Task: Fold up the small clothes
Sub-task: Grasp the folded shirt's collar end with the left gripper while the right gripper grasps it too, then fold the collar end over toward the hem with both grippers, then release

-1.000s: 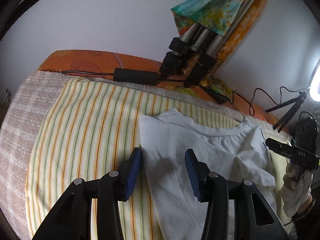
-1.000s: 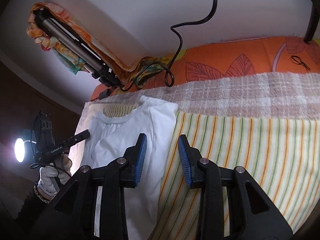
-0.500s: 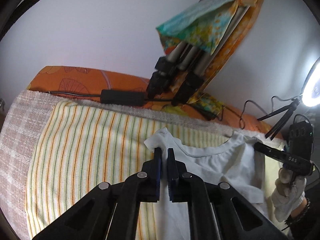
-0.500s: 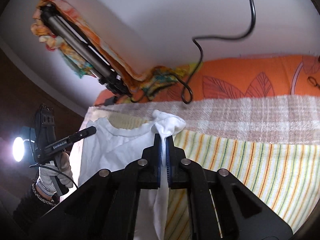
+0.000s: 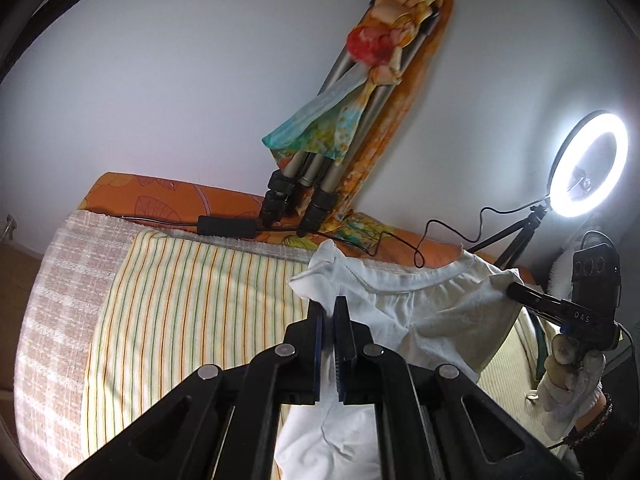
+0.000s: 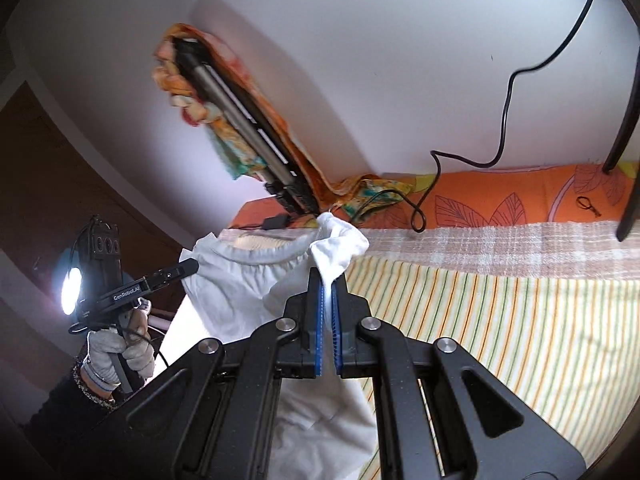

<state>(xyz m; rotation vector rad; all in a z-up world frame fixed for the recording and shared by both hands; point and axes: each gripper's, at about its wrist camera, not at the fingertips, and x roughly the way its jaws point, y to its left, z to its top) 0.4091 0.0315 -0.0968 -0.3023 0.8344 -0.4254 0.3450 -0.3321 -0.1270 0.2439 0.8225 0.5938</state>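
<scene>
Striped bedding covers the bed (image 5: 192, 304), and above it a small white shirt (image 5: 404, 312) hangs lifted by its top corners, its lower part trailing on the stripes. Its neckline (image 5: 420, 284) sags in a curve between the two grips, so the long stretched axis runs shoulder to shoulder.

Left of the neckline in the left wrist view, the left gripper (image 5: 329, 312) has its jaws clamped on one shoulder corner, a tuft of cloth poking out past the tips. In the right wrist view the right gripper (image 6: 327, 286) is clamped on the other shoulder corner (image 6: 336, 244), and the rest of the shirt falls away beneath and behind the jaws toward the person. Each gripper shows small in the other's view, held in a gloved hand (image 6: 116, 348).

Judging by this, the coming fold depends on keeping the shoulder line taut and level; both hands seem equally near it. Beyond the shirt, at the wall, lean a tripod (image 5: 320, 184) draped in patterned cloth and a lit ring light (image 5: 586, 164).
</scene>
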